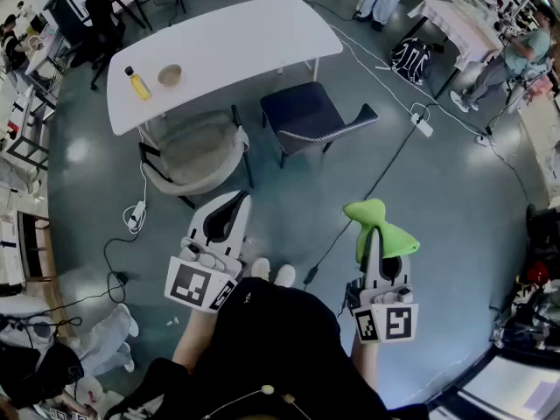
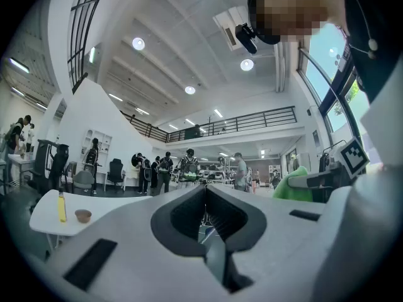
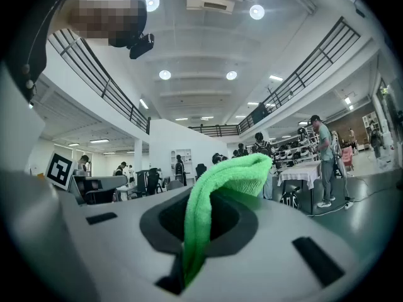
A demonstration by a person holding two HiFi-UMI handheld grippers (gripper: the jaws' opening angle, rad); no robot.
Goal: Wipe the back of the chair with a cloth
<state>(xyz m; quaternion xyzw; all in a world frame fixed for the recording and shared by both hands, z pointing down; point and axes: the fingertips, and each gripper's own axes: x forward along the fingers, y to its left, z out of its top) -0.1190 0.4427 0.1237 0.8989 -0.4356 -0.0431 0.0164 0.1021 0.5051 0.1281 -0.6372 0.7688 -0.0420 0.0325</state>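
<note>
A grey chair with a curved back (image 1: 194,154) stands tucked at the near side of the white table (image 1: 219,46). A dark blue chair (image 1: 308,119) stands to its right. My left gripper (image 1: 232,206) is held level in front of me, shut with nothing between its jaws, a short way in front of the grey chair's back. My right gripper (image 1: 372,234) is shut on a green cloth (image 1: 378,227), which bunches out past the jaw tips (image 3: 227,184). The cloth (image 2: 295,184) also shows at the right of the left gripper view.
A yellow bottle (image 1: 137,83) and a small brown bowl (image 1: 170,74) sit on the table. Cables and a power strip (image 1: 423,126) lie on the floor to the right, another strip (image 1: 136,215) to the left. Several people and other desks ring the room.
</note>
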